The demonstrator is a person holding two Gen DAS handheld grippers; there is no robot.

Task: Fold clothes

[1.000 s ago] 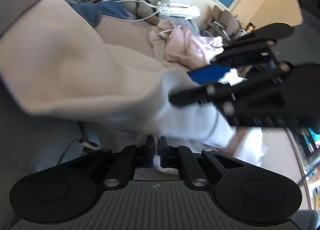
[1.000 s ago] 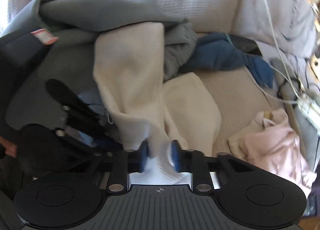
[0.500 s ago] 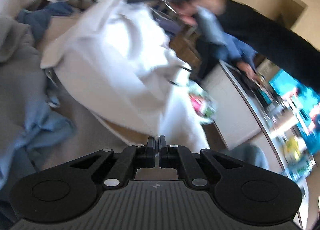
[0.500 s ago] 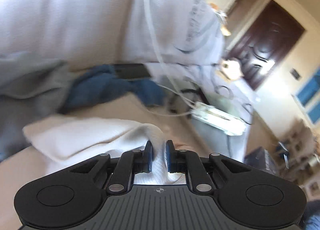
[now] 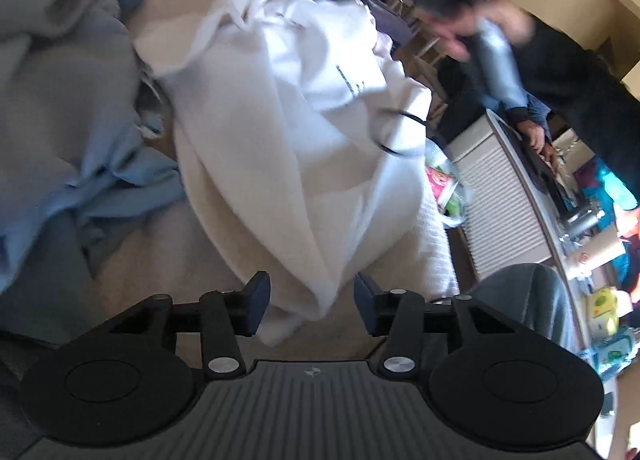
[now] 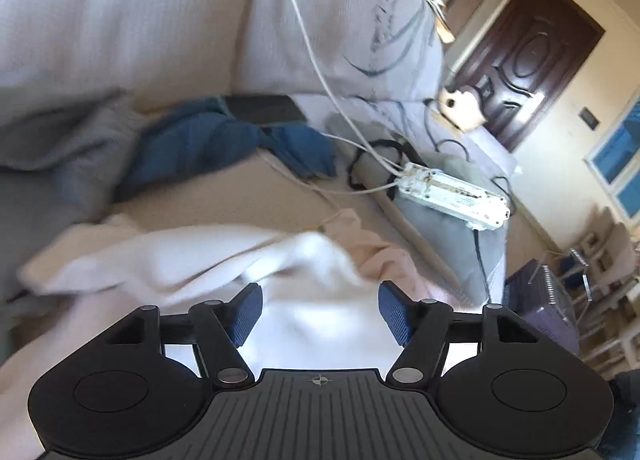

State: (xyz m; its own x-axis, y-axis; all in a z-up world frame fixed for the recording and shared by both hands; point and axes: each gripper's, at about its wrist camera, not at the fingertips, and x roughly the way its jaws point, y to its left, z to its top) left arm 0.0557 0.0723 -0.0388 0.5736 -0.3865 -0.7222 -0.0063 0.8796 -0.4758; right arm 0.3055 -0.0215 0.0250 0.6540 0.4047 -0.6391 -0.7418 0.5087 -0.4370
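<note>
While a grey sweatshirt [image 5: 60, 72], a blue garment [image 6: 224, 140] and a corded power strip [image 6: 452, 196] crowd the sofa [image 6: 256, 196], the white hoodie [image 5: 288, 120] lies spread on its seat. Both the left tongs [image 5: 310, 300] and right tongs [image 6: 320, 312], clamped on it half a second ago, now gape, holding nothing.

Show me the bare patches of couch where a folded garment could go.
One beige strip lies between the white garment and the dark blue cloth. Another lies between the left tool and the light blue pile. Toward the power strip, cables crowd it.
</note>
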